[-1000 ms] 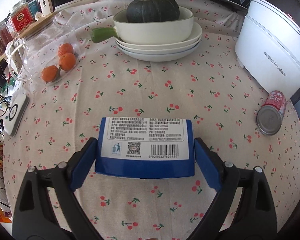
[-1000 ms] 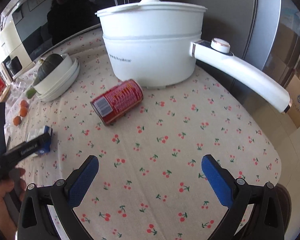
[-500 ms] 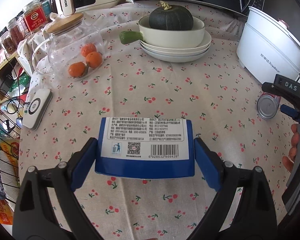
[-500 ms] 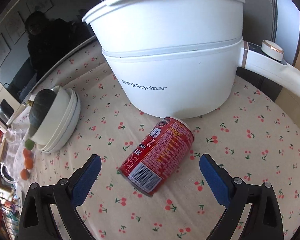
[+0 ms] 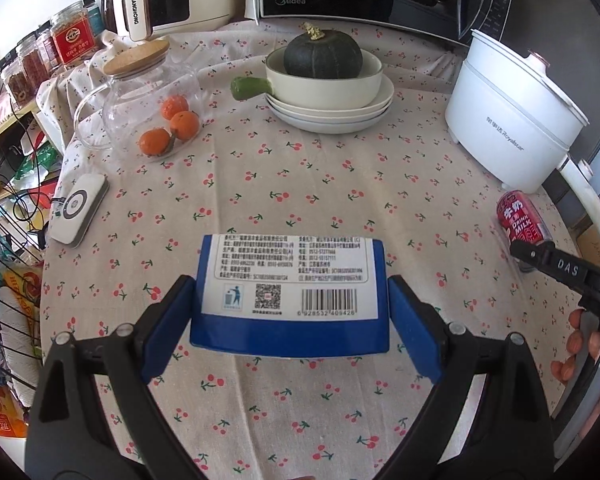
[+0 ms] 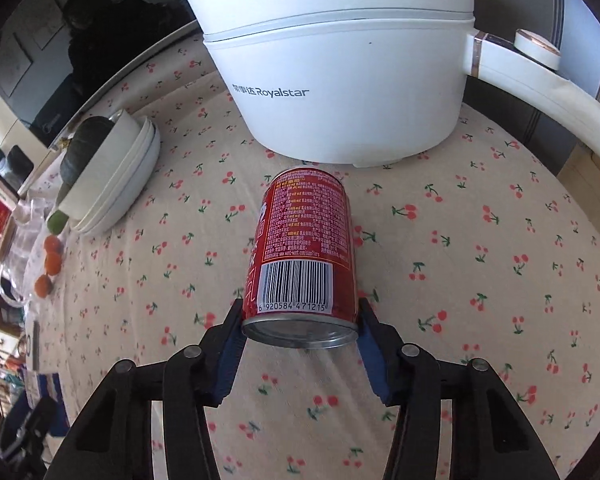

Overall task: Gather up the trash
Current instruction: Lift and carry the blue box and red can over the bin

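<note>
— What do your tongs have?

— My left gripper is clamped on the blue carton above the tablecloth. My right gripper has just been closing; its pads grip the red can, marked DRINK MILK.

— Room around it?

— Bare cloth on the right; the white Royalstar pot is just beyond the can.

Glossy metal can, matt cherry-print cloth, smooth white plastic cooker.
</note>
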{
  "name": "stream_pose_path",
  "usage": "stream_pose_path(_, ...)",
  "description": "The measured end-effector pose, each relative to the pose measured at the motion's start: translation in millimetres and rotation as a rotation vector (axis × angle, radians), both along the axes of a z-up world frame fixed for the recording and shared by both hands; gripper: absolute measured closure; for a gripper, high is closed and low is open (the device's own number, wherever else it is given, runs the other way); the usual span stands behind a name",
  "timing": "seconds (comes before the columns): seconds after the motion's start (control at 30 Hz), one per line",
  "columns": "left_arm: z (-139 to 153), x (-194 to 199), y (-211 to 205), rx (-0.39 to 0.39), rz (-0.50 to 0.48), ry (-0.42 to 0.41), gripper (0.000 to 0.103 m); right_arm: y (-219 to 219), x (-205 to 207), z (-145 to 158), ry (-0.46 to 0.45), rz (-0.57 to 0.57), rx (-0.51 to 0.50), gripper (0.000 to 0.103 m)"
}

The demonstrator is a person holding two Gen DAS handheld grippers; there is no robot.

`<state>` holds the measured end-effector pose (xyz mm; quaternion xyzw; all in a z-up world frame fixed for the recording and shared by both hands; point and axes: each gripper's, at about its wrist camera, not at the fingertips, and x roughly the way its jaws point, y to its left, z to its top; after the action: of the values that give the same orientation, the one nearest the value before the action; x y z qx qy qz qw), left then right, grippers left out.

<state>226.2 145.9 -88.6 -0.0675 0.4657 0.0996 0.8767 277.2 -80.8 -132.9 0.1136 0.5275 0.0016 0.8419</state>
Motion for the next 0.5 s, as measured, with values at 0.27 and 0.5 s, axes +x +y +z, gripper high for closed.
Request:
stream_pose_path(0.27,23.6,-36.0,-34.1,0.016,-0.066,-0.041,0.009,-20.0,-72.1,32.6,-0.027,0.096,-0.056,0.050)
stream_pose_path(0.5,36.6,-67.4,-64.0,0.016,-0.123,-0.070,0.009,-29.0,-122.1,58.3,-0.072,0.159,-0.099,0.050)
